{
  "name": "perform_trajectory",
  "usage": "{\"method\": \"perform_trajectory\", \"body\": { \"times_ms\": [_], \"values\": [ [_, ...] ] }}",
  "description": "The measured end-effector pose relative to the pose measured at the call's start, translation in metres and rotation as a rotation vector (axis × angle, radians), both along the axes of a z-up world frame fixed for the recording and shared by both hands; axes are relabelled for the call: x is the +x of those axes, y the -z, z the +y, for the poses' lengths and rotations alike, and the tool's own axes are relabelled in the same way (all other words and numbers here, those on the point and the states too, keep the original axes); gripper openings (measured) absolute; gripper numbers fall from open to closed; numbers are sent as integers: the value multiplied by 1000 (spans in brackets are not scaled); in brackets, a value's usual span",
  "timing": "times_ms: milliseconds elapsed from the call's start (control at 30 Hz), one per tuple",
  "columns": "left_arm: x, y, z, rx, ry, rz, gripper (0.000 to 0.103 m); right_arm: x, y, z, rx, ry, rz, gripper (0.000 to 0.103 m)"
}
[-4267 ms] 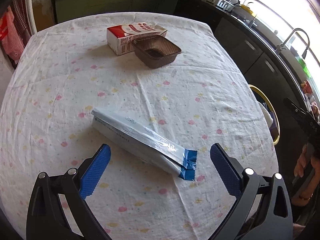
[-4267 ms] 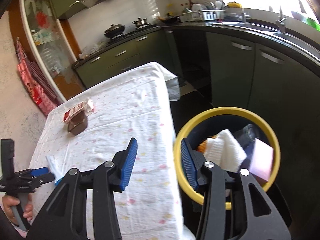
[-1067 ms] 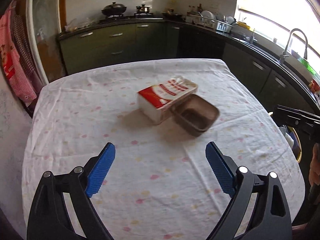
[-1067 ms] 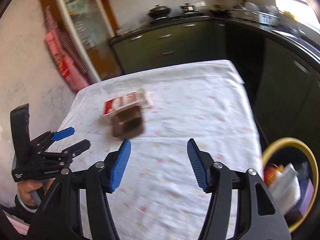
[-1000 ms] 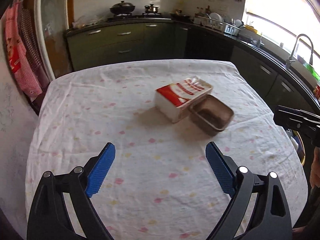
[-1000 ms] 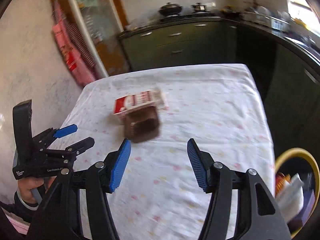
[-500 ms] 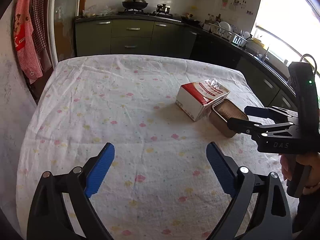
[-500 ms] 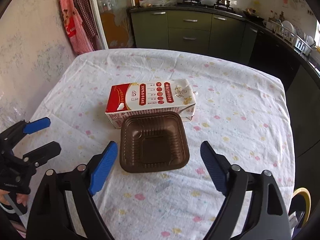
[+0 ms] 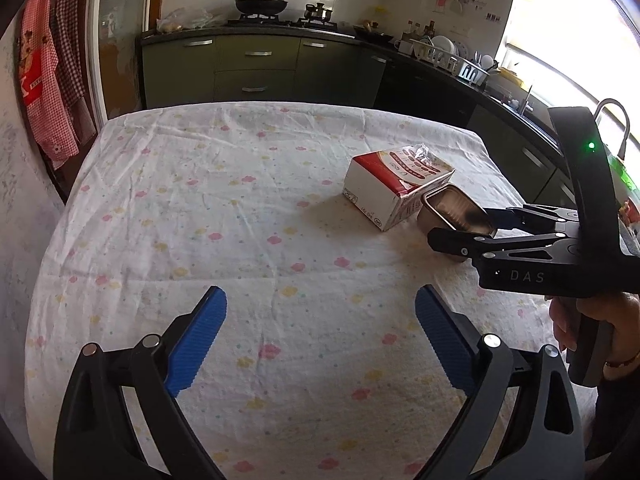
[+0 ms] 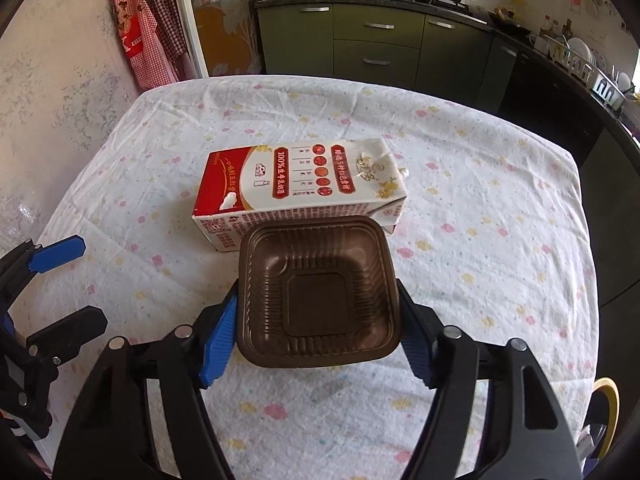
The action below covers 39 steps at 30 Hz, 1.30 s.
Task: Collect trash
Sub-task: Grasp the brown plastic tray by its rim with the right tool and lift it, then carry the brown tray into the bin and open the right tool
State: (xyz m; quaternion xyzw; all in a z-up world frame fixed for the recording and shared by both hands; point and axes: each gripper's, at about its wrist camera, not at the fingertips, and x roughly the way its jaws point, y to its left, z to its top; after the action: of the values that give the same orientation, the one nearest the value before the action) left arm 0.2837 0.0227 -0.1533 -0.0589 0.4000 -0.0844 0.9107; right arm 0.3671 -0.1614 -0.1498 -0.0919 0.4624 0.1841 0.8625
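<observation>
A brown plastic tray [image 10: 318,294] sits on the table [image 10: 500,216] against a red and white milk carton [image 10: 298,186] lying on its side. My right gripper [image 10: 318,330] is open, with a blue finger on each side of the tray, close to its walls. In the left wrist view the tray [image 9: 454,214] and carton [image 9: 396,184] lie at the right, with the right gripper [image 9: 472,226] reaching in around the tray. My left gripper [image 9: 320,340] is open and empty over bare tablecloth near the table's front.
The table has a white cloth with pastel spots [image 9: 240,220]. A yellow-rimmed bin [image 10: 606,396] shows at the table's right edge. Green kitchen cabinets [image 9: 256,68] stand behind, a counter with a sink [image 9: 608,120] at the right, aprons [image 9: 48,80] on the left wall.
My right gripper has moved forward and down, so the brown tray now lies between its open fingers. My left gripper has stayed open and barely shifted.
</observation>
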Motion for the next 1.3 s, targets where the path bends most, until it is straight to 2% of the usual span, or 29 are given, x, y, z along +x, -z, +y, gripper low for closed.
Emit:
{"method": "perform_trajectory", "body": {
  "times_ms": [167,300,433,600,733,800,933,1200,1267,1300],
  "values": [
    [0,-1,-3,-7,16,-14,96,-20,-15,-8,54,14,-36,67],
    [0,-1,-2,-15,18,-11,96,-50,-35,-33,135,80,-89,67],
    [2,1,-1,-25,19,-1,97,-78,-53,-80,204,197,-132,67],
    [3,3,-1,-32,26,14,97,-94,-62,-159,131,412,-182,68],
    [-1,-1,-6,-15,37,-10,98,-101,-49,-213,3,570,-172,68],
    [-2,-1,-8,-4,45,-12,98,-101,-36,-236,-40,619,-130,68],
    [-2,-1,-12,7,59,-17,98,-96,-8,-265,-71,689,-55,68],
    [-3,0,-15,16,75,-21,98,-71,23,-294,-110,762,7,68],
    [-3,0,-16,16,77,-20,98,-69,24,-299,-103,782,-2,75],
    [-3,0,-16,16,78,-20,98,-71,22,-302,-99,796,-18,75]
  ]
}}
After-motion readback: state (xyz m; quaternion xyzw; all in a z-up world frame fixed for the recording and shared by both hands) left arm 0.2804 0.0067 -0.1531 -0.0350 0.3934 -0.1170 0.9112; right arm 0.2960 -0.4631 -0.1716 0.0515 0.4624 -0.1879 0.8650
